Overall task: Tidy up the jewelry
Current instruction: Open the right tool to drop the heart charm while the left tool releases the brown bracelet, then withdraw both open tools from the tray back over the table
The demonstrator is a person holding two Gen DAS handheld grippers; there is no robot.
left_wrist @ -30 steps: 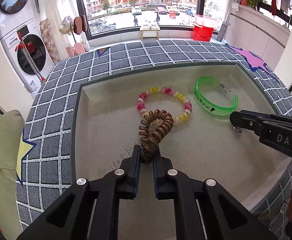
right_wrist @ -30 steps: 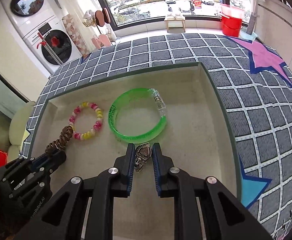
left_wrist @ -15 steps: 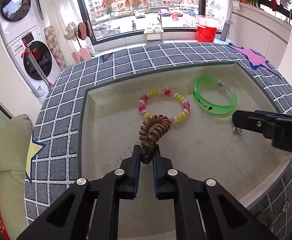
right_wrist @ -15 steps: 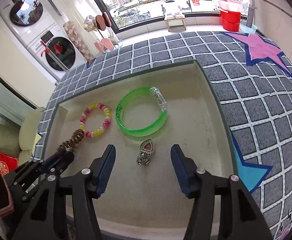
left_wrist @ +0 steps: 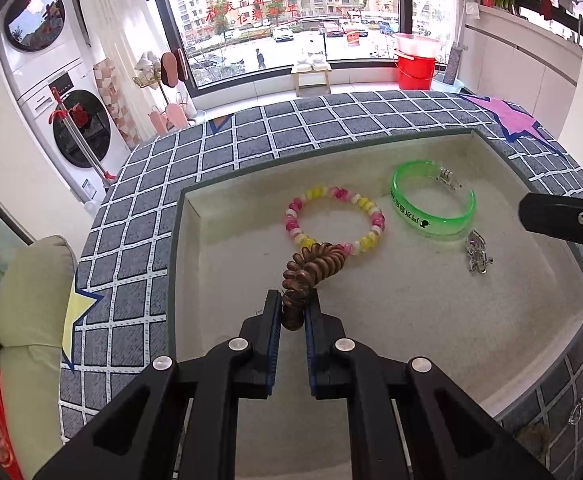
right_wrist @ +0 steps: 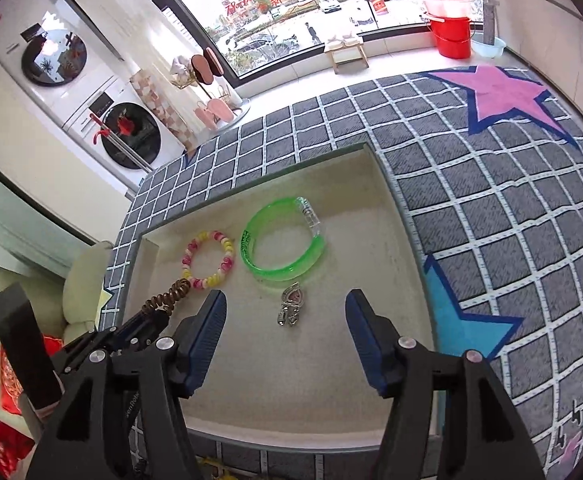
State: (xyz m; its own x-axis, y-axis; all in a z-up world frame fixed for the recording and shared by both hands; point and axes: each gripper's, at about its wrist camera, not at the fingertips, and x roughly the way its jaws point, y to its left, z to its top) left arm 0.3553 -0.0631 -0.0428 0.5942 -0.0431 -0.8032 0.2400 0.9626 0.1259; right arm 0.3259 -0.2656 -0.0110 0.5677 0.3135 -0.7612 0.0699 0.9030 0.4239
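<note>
Your left gripper (left_wrist: 292, 312) is pinching the near end of a brown coil hair tie (left_wrist: 311, 270), and its blue pads hide that end, so you cannot see how far in it goes. The hair tie is a springy spiral, squeezed long and thin, and it points away from you toward the bead bracelet (left_wrist: 337, 220); its far end lies over the near side of those beads. From the right wrist view only a short brown piece of it (right_wrist: 167, 298) shows past the left gripper's black tips. Your right gripper (right_wrist: 285, 312) is spread wide with nothing between its pads; its jaws have just been opening, and the little silver charm (right_wrist: 290, 306) lies on the tray floor just ahead of the gap, free of both pads. The charm is shiny metal with a pinkish drop shape at its far end, and its long side points away from you toward the green bangle (right_wrist: 283, 246). It is too small to make out its fine parts. The bangle is see-through green plastic with a clear clasp, lying flat and just beside the charm. The bead bracelet is a ring of round pink, yellow and white beads. All of it sits in a shallow tray (left_wrist: 411, 340) with a pale fuzzy floor, on a grey checked cloth (right_wrist: 491, 208).
</note>
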